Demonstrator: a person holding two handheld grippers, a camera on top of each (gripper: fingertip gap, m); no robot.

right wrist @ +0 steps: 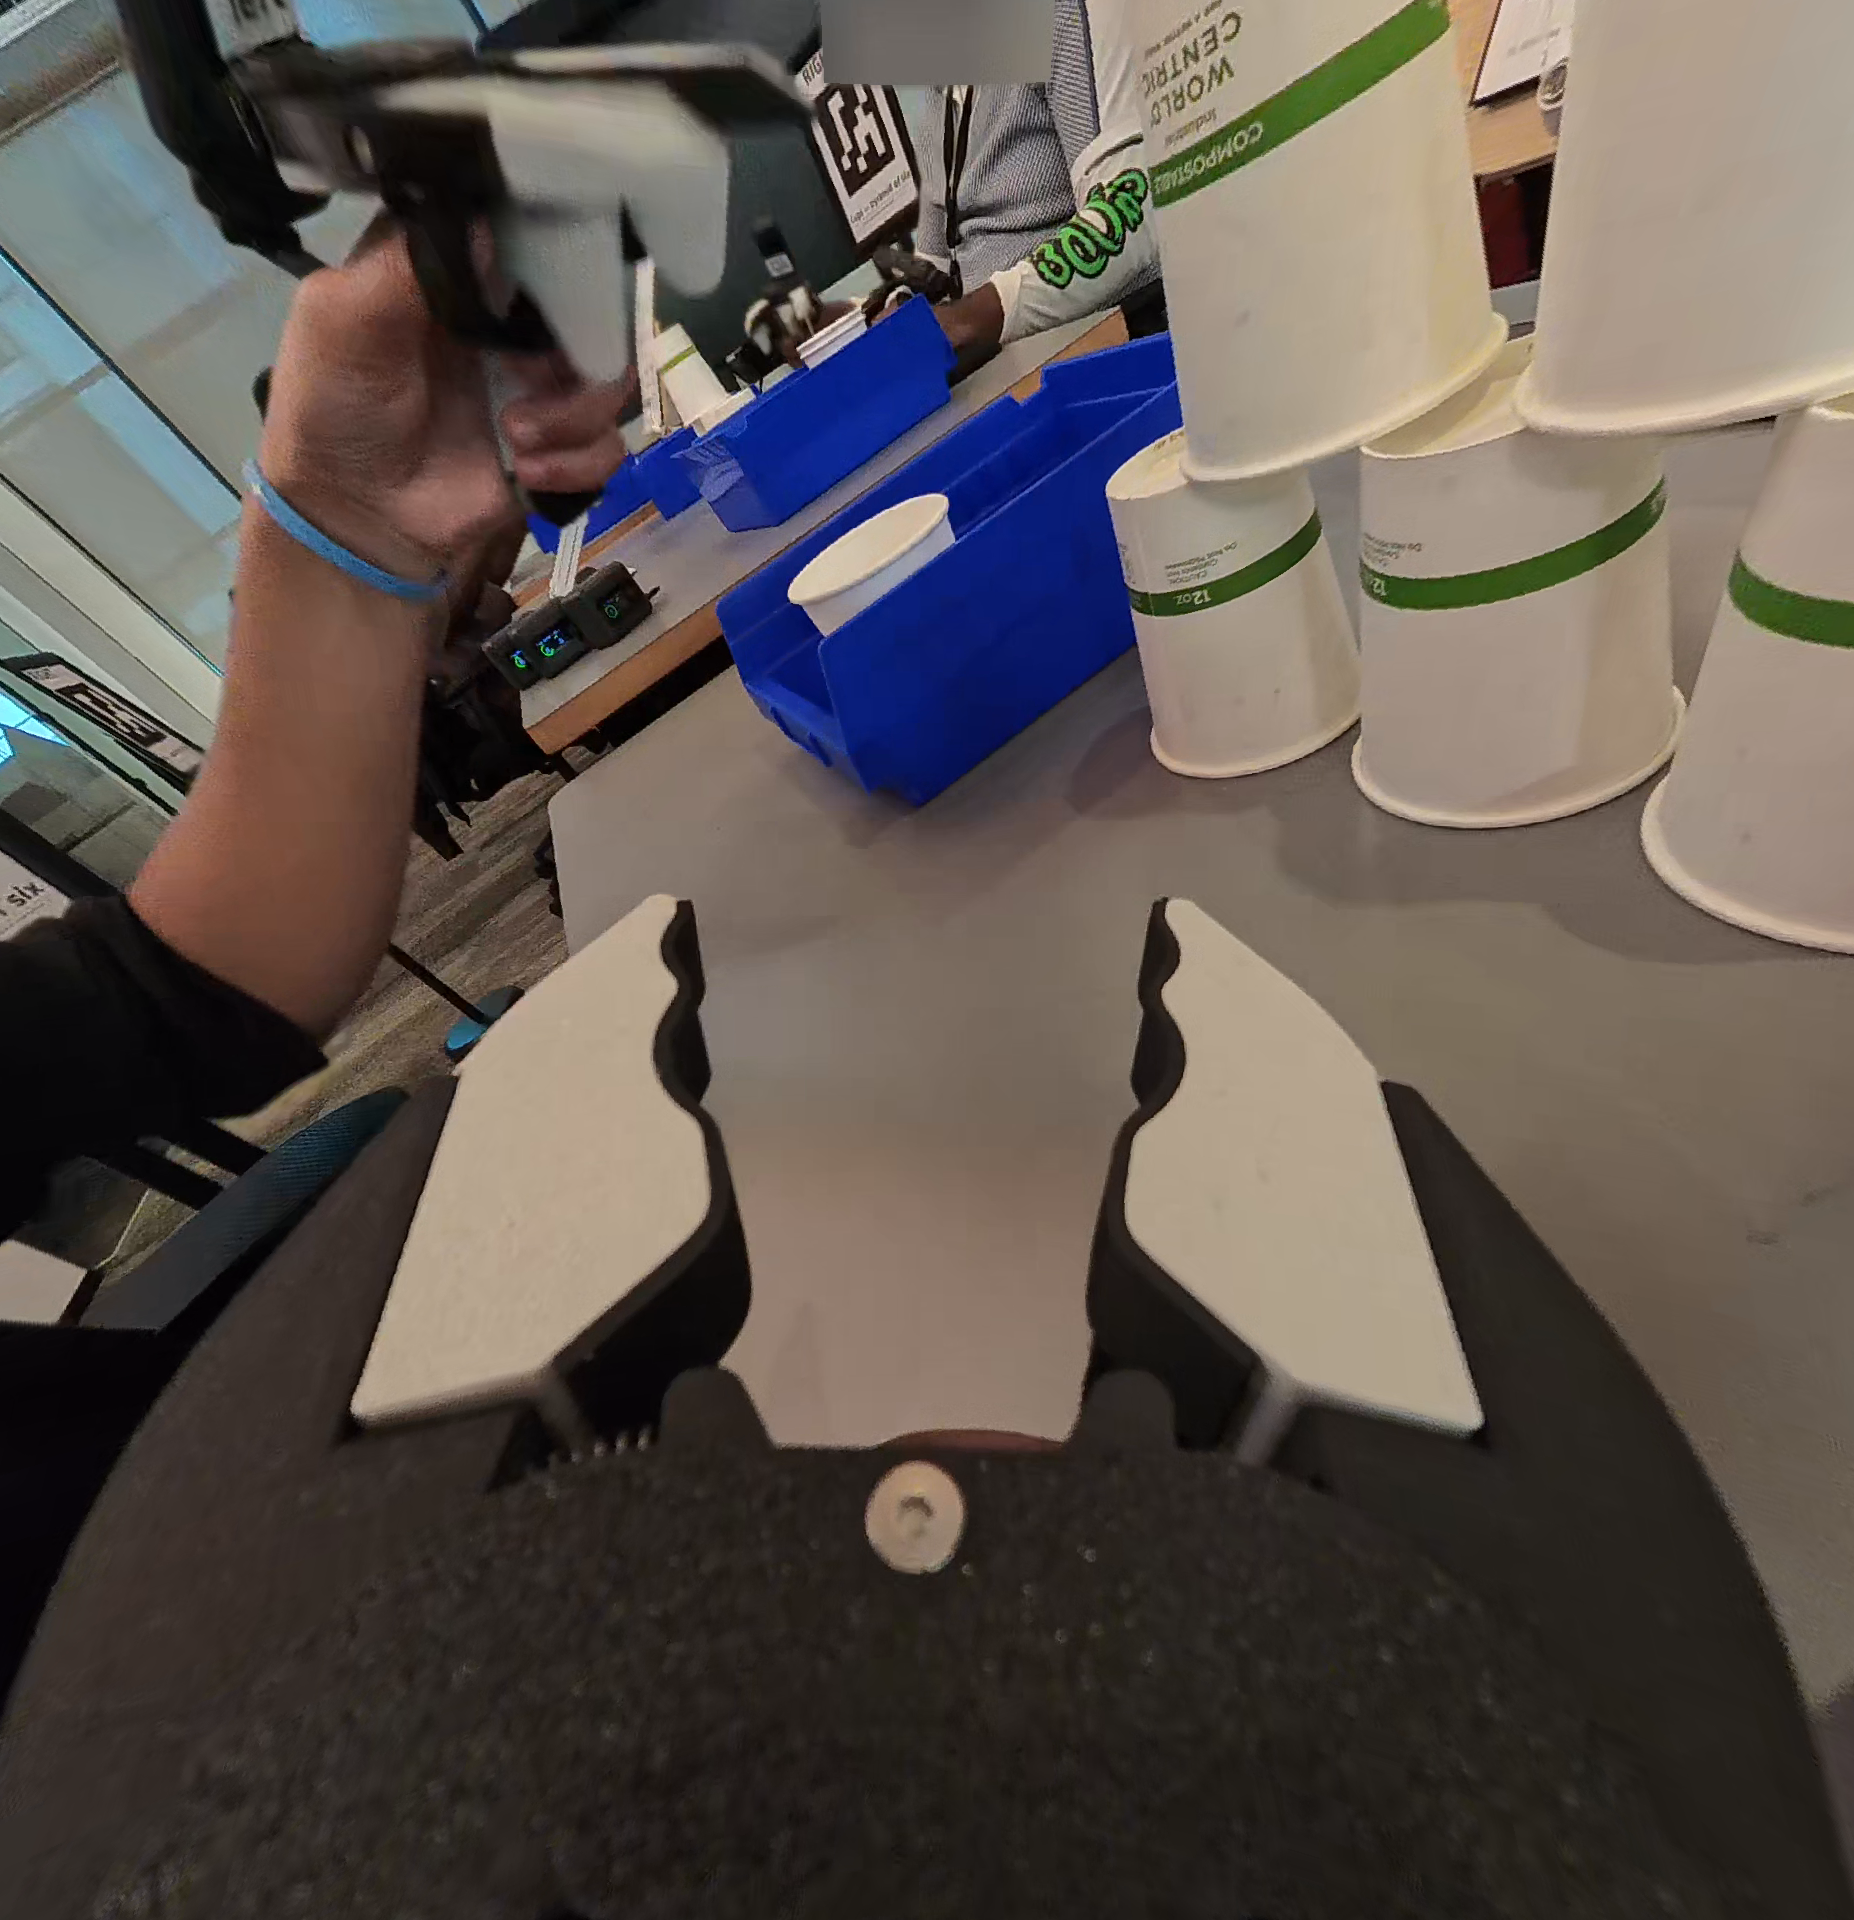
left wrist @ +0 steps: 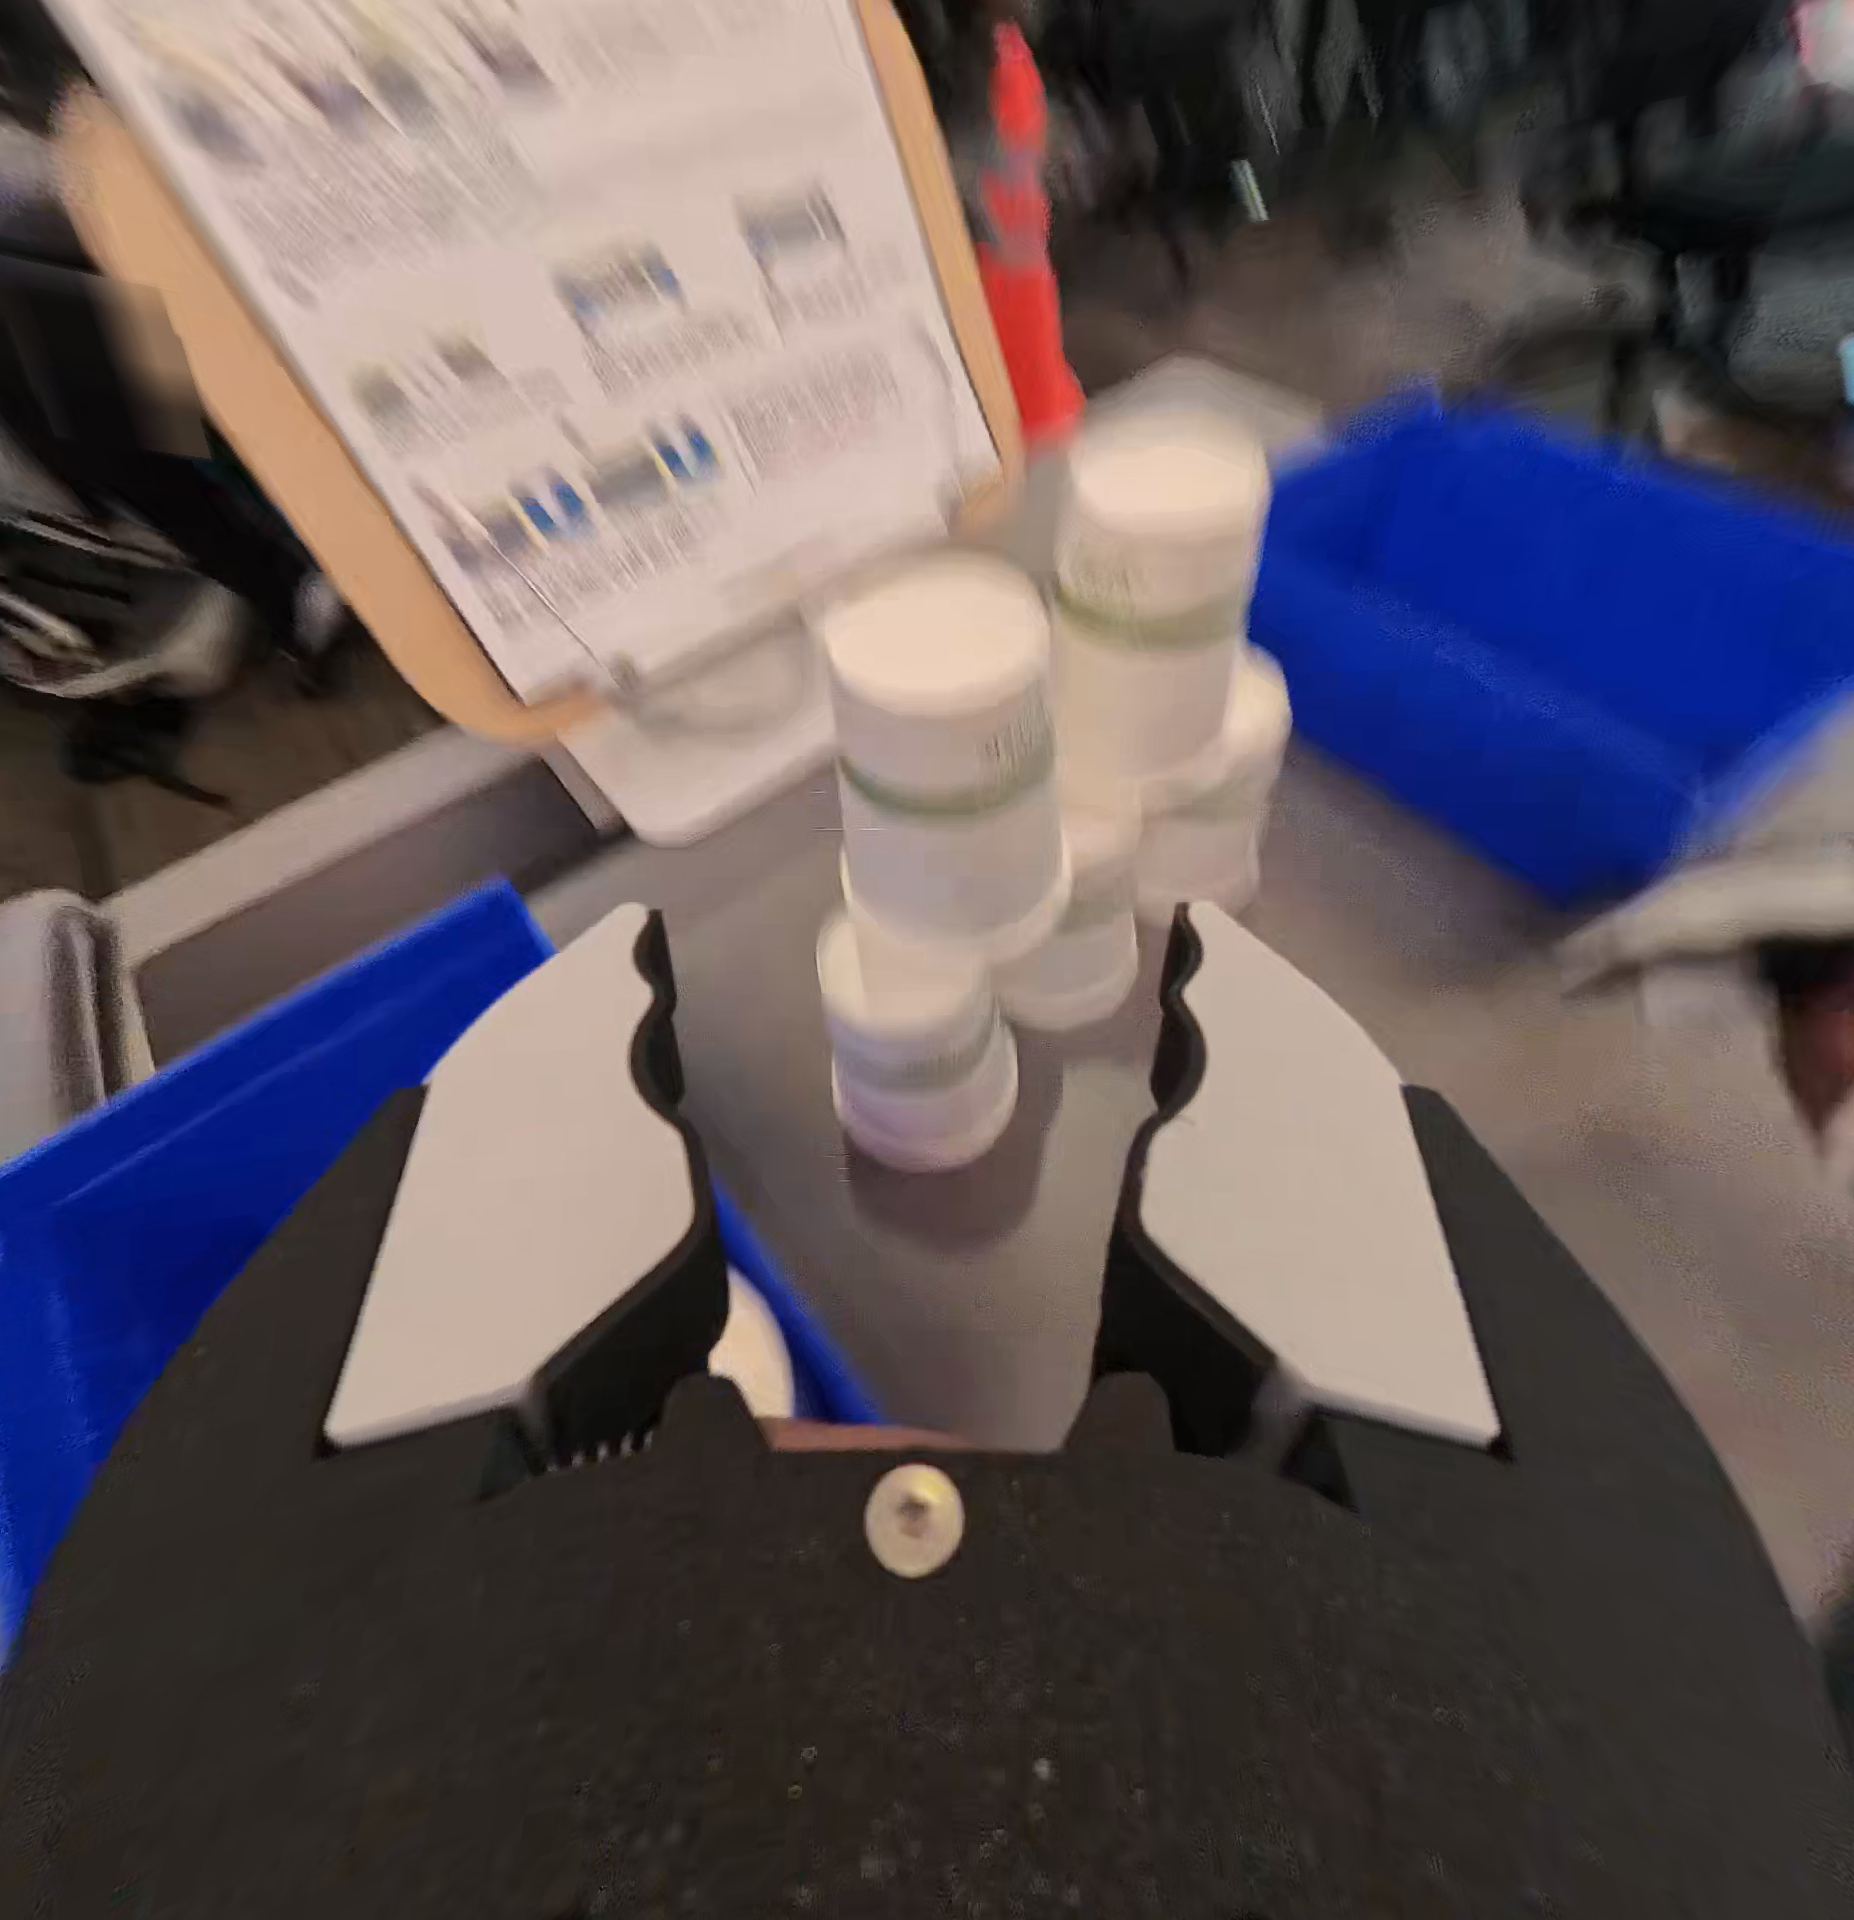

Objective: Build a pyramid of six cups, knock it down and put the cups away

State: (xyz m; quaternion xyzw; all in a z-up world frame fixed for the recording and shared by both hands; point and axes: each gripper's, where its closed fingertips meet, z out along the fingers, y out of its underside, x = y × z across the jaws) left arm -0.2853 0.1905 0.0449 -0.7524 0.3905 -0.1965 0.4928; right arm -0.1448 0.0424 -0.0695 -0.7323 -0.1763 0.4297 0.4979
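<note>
White paper cups with a green band stand upside down in a pyramid on the grey table [right wrist: 1422,1039]. The right wrist view shows three bottom cups [right wrist: 1240,623] [right wrist: 1515,634] [right wrist: 1796,727] and two cups [right wrist: 1318,239] [right wrist: 1723,208] stacked on them; anything higher is cut off. My right gripper [right wrist: 923,914] is open and empty, low over the table, left of the pyramid. In the blurred left wrist view, my left gripper [left wrist: 918,920] is open and empty, raised above and in front of the nearest bottom cup [left wrist: 918,1049], with a higher cup [left wrist: 944,748] behind. A hand holds the left gripper [right wrist: 590,208] high.
A blue bin [right wrist: 954,644] left of the pyramid holds one cup [right wrist: 871,561]. A second blue bin [left wrist: 1525,644] stands on the far side. An instruction sheet on a stand [left wrist: 549,343] is behind the cups. Another person works at a table with more blue bins [right wrist: 829,416].
</note>
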